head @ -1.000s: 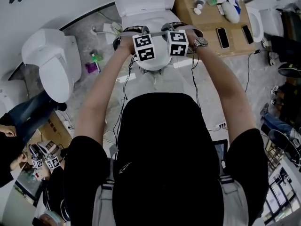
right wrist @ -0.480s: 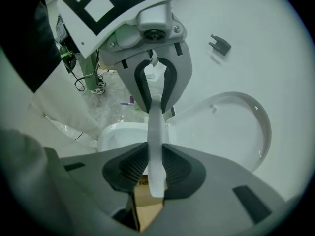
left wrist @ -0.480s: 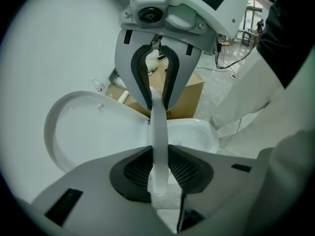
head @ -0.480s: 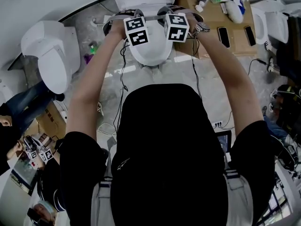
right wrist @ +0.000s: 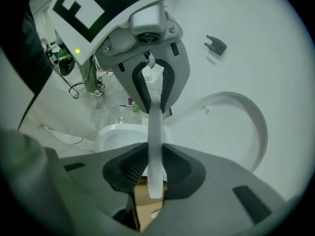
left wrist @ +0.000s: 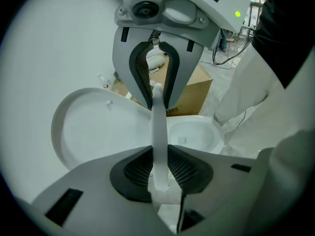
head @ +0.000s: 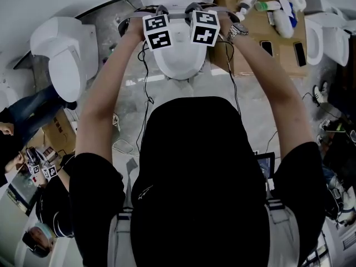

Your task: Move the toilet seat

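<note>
Toilet seat, glossy white plastic, thin smooth rim edge-on, raised above oval bowl, clamped between ribbed black pads of left gripper and right gripper, jaws narrowly parted.

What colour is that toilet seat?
White; the toilet seat shows best in the left gripper view.

Grey marbled floor: centre toilet, second toilet at left, cardboard box upper right, loose cables.

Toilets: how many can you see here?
3: the middle toilet at top centre, the left toilet at upper left, the right toilet at the upper right edge. More may be hidden.
</note>
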A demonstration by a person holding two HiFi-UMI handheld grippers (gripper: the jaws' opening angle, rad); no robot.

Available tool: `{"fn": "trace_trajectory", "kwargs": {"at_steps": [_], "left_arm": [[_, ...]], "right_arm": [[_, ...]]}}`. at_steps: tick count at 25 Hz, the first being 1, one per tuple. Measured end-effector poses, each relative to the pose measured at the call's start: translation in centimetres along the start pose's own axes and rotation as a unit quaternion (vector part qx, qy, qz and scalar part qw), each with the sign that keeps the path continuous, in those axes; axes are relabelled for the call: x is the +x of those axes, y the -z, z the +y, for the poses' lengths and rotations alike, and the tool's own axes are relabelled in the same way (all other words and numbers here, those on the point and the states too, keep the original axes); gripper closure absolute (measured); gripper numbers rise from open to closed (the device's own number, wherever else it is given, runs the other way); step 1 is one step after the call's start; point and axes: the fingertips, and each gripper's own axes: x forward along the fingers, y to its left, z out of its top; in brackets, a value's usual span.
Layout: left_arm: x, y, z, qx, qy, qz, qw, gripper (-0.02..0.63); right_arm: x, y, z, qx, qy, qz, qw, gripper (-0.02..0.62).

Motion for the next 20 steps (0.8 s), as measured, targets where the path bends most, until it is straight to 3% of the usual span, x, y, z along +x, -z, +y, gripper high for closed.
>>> {"fn": "trace_trajectory", "kwargs": {"at_steps": [13, 20], "left_arm": [[0.4, 0.0, 2.7, -0.021, 0.000, 0.028, 0.9994, 0.506], [0.5, 0.2, 4.1, -0.017, -0.002, 0.015, 0.9997, 0.508]], "right_arm": [[-0.2, 0.1, -2.7, -0.003, -0.017, -0.034, 0.999, 0.499], [-0.1, 0.0, -4.1, 0.011, -0.007, -0.026, 1.000, 0.500]]}}
